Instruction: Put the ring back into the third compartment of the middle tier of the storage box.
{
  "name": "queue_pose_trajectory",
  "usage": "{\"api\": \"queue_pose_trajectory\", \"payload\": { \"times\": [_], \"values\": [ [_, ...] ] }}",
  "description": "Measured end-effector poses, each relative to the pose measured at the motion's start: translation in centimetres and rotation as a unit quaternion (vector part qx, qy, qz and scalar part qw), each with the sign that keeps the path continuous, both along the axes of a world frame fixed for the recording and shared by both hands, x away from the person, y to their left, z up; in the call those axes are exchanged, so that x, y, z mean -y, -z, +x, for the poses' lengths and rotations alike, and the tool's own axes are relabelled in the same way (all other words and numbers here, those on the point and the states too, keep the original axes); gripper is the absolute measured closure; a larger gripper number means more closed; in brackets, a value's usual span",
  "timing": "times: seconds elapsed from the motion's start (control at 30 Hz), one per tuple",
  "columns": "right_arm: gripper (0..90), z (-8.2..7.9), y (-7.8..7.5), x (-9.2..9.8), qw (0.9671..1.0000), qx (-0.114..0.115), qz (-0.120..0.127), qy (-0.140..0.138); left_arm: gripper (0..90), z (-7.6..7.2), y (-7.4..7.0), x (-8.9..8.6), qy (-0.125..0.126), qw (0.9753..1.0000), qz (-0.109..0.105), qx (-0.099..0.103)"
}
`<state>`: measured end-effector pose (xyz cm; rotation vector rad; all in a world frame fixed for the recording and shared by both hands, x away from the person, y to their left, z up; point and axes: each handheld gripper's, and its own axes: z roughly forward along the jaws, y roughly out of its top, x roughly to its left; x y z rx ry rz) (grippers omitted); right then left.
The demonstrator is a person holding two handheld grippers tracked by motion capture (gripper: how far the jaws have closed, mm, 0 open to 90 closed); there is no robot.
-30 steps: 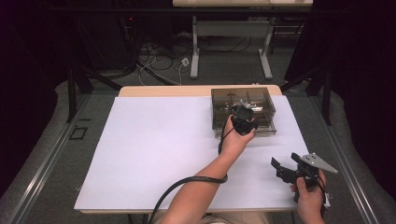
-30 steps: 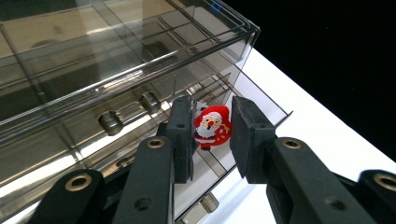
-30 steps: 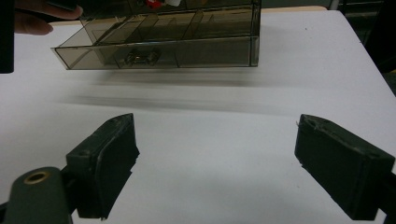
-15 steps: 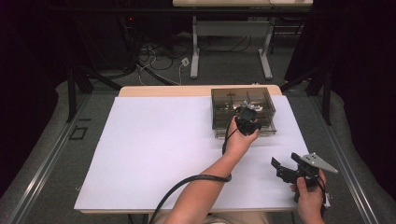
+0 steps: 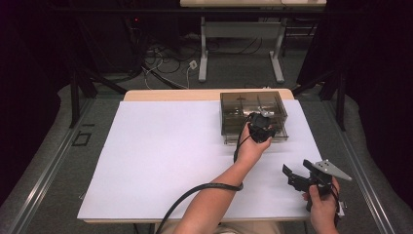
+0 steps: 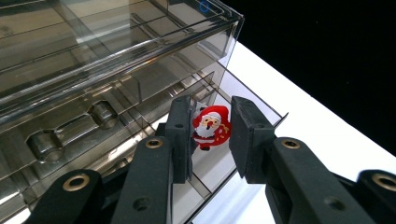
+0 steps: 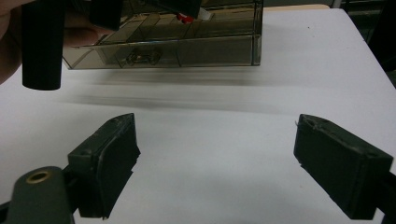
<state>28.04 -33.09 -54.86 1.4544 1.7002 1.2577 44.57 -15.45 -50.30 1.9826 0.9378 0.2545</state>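
Reaching: left hand-held gripper [image 6: 210, 140] at pulled-out drawer [image 6: 261, 116] of smoky clear organiser box [image 5: 252, 113]
Left jaws: narrow gap, Santa figure [image 6: 211, 127] between them; contact can't be told
Drawer contents: Santa in front compartment
Right hand-held gripper [image 7: 215, 172]: wide, empty, parked over desk [image 5: 160, 156], likely on standby

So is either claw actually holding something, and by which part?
Possibly: the left claw brackets a small Santa figure over the drawer box, but contact is unclear. The right claw is empty.

no readable text, labels, brands, numbers or signs anywhere
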Motion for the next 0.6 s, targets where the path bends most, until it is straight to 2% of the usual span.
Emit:
{"api": "queue_pose_trajectory", "payload": {
  "times": [0.07, 0.17, 0.33, 0.37, 0.4, 0.47, 0.5, 0.53, 0.57, 0.6],
  "values": [
    [13.4, 0.04, 0.04, -0.03, 1.0000, 0.007, 0.003, -0.001, 69.7, -0.02, 0.09, 0.09, 0.002, 1.0000, -0.002, 0.004],
    [13.5, -0.03, -0.03, 0.01, 1.0000, 0.000, 0.000, 0.000, 69.7, -0.08, 0.15, 0.22, 0.005, 1.0000, -0.001, 0.003],
    [13.9, 0.01, 0.02, 0.03, 1.0000, 0.002, -0.002, -0.001, 69.4, -0.07, 0.25, 0.29, 0.005, 1.0000, 0.002, 0.003],
    [13.9, 0.39, 0.38, -0.27, 0.9993, 0.035, 0.012, 0.010, 69.3, -0.08, 0.26, 0.29, 0.004, 1.0000, 0.003, 0.004],
    [13.9, 0.21, 0.21, -0.14, 0.9998, 0.020, 0.006, 0.003, 69.0, -0.04, 0.27, 0.28, 0.003, 1.0000, 0.004, 0.004],
    [14.0, 0.00, 0.02, -0.02, 1.0000, 0.003, 0.001, -0.002, 63.8, 0.04, 0.36, 0.31, 0.002, 1.0000, 0.004, 0.004],
    [13.9, 0.10, 0.12, -0.10, 0.9999, 0.011, 0.004, 0.002, 59.3, 0.07, 0.38, 0.32, 0.001, 1.0000, 0.002, 0.003],
    [13.9, -0.01, 0.00, -0.02, 1.0000, 0.001, -0.001, -0.001, 56.9, 0.06, 0.35, 0.31, 0.001, 1.0000, -0.001, 0.002],
    [13.9, 0.23, 0.22, -0.14, 0.9998, 0.021, 0.005, 0.003, 55.0, 0.08, 0.29, 0.26, 0.001, 1.0000, -0.001, 0.004],
    [14.0, 0.23, 0.23, -0.13, 0.9997, 0.022, 0.005, 0.003, 53.9, 0.08, 0.20, 0.19, 0.000, 1.0000, -0.003, 0.004]
  ]
}}
